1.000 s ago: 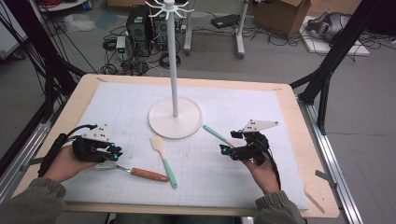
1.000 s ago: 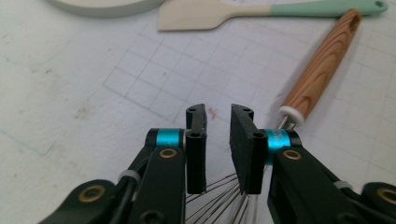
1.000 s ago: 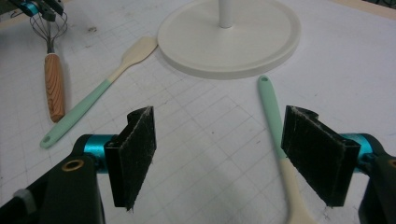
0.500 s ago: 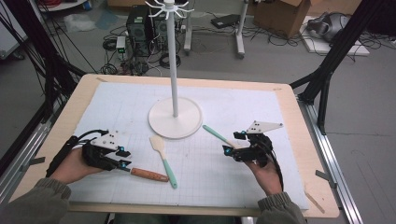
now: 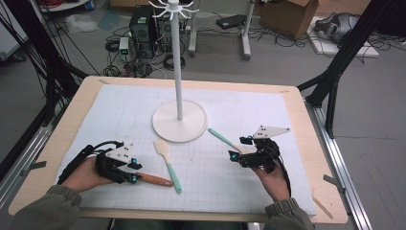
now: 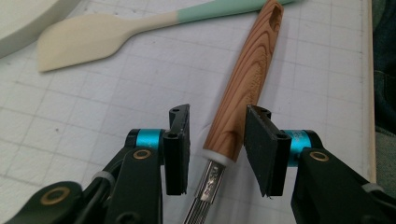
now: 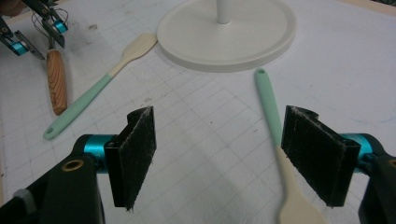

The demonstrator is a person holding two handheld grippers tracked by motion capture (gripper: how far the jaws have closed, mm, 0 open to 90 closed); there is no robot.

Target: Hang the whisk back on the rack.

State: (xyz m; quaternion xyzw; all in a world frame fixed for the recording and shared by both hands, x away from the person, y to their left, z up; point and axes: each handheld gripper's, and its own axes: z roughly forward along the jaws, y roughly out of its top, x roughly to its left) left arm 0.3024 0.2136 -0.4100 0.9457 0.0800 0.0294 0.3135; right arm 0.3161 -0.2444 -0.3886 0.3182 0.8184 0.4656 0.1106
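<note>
Cables, a computer tower and a cardboard box crowd the floor at the top of the high view, beyond the wooden bench [image 5: 62, 143] and its white gridded mat [image 5: 239, 120]. At the mat's centre stands a white hanger stand [image 5: 179, 120] on a round base. Lower left, the left tongs [image 5: 128, 170] are spread wide around a whisk with a wooden handle [image 6: 247, 79], one jaw on each side of the handle's lower end, neither pad pressing it. Just right of the handle lies a cream spatula with a mint handle [image 5: 167, 163], close alongside it. Lower right, the right tongs [image 5: 239, 149] are released, over a second mint-handled spatula [image 7: 275, 140] that lies between the jaws, near the stand's base.
</note>
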